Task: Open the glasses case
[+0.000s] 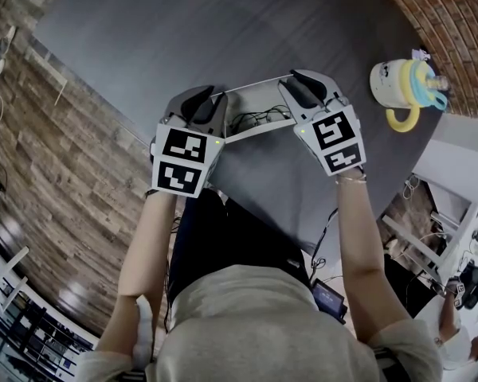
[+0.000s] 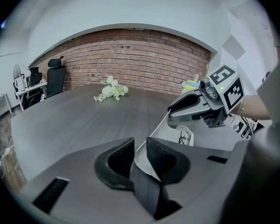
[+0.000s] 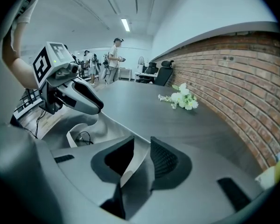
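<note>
The left tool has its two dark pads drawn close together, pinching a thin pale flap of the glasses case that rises straight out of the gap and leans toward its right pad. The right tool is closed on the opposite end of the same case, and there the pale edge lies aslant across the gap from one pad to the other. The case hangs spread open between the two tools, just past their tips, over the near edge of the dark counter. In its hollow, between the tools and slightly behind their tips, lie the dark-framed glasses. Each tool is visible from the other: the right one sits ahead and to the right of the left, at about the same height, with its marker cube facing upward. Further off to the right of the right tool, a pale cup with a yellow handle stands on the counter. Well ahead of both tools a small bunch of white flowers lies on the far part of the counter. Beyond it stand a black chair and a brick wall.
</note>
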Tool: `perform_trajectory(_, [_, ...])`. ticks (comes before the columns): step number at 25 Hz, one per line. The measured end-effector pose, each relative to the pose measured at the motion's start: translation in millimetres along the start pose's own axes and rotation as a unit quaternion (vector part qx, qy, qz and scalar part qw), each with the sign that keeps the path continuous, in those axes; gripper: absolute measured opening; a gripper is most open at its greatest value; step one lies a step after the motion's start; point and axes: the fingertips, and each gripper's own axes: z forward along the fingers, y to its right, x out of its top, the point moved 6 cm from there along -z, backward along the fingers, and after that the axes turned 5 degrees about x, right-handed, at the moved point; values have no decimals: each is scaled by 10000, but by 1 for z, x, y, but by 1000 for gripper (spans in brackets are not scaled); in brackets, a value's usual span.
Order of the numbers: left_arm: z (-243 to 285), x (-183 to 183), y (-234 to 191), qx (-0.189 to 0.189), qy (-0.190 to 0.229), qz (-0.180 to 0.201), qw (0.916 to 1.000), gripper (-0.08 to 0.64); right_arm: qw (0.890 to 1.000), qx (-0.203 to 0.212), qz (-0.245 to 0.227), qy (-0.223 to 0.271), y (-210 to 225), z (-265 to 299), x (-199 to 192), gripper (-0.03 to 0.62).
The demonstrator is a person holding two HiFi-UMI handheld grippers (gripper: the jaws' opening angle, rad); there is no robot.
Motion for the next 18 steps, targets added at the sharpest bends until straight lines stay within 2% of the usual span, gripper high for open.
perform_trajectory(8, [-15, 2, 7, -124, 64, -35, 9999, 74, 9999, -69, 42, 107, -9, -13, 6, 135])
perform_trajectory(14, [-39, 17, 14, -196, 370, -351, 9985, 74, 9970, -166, 557, 518, -17, -35, 10, 143])
perform_trajectory(18, [-60, 28, 14, -188, 642, -514, 9964, 74, 9900, -169, 1048, 926, -32, -60, 14, 143])
